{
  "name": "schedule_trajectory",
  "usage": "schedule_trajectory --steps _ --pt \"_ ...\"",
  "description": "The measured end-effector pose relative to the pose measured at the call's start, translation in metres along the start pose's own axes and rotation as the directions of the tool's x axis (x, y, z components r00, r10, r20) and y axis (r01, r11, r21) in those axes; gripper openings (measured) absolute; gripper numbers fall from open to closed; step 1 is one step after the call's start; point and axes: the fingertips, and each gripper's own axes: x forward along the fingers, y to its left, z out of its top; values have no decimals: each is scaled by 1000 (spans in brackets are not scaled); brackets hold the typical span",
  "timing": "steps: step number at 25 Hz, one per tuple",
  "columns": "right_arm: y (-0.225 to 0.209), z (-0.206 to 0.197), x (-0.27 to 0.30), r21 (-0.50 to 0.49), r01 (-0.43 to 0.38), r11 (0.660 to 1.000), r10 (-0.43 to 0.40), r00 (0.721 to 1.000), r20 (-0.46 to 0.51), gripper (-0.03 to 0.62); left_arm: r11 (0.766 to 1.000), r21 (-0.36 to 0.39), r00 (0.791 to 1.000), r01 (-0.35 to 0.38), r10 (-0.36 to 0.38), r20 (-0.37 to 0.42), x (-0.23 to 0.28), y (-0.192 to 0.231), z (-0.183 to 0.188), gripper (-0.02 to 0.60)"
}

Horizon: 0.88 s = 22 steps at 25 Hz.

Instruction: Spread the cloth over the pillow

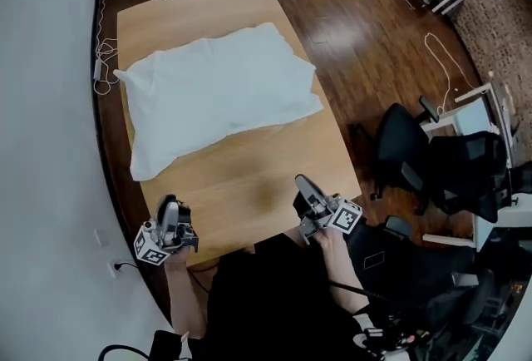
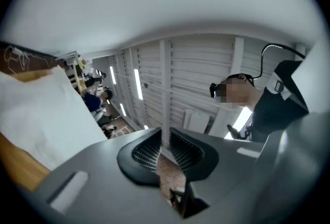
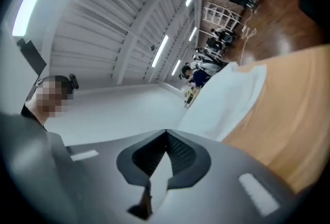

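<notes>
Lying cloth (image 1: 218, 93): is seeming soft, light, limp; best taking it at near corners.
Left gripper (image 2: 165, 140): is standing slightly parted, empty.
Right gripper (image 3: 166, 138): is standing clenched, empty.

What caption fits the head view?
White cloth spread on light wooden table; left gripper and right gripper hover empty at near edge.

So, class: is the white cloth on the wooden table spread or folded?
Spread: the white cloth lies opened wide across the wooden table.
</notes>
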Motion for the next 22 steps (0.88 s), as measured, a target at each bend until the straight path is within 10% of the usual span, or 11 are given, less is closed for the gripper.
schedule_trajectory --steps 5,10,16,22 --pt "45 -56 11 16 -73 997 75 991 -113 3 932 -10 931 363 -363 29 44 -114 4 2" --pt "124 -15 18 -18 -306 952 305 950 -64 15 840 103 833 533 -499 -237 69 -209 -25 2" --pt "165 -27 -52 -240 -441 865 367 881 -298 1 884 210 898 419 -369 -239 97 -248 -93 3" --pt "149 -34 -133 -170 -506 845 417 825 -382 0 891 230 893 392 -308 -329 108 -315 -182 2"
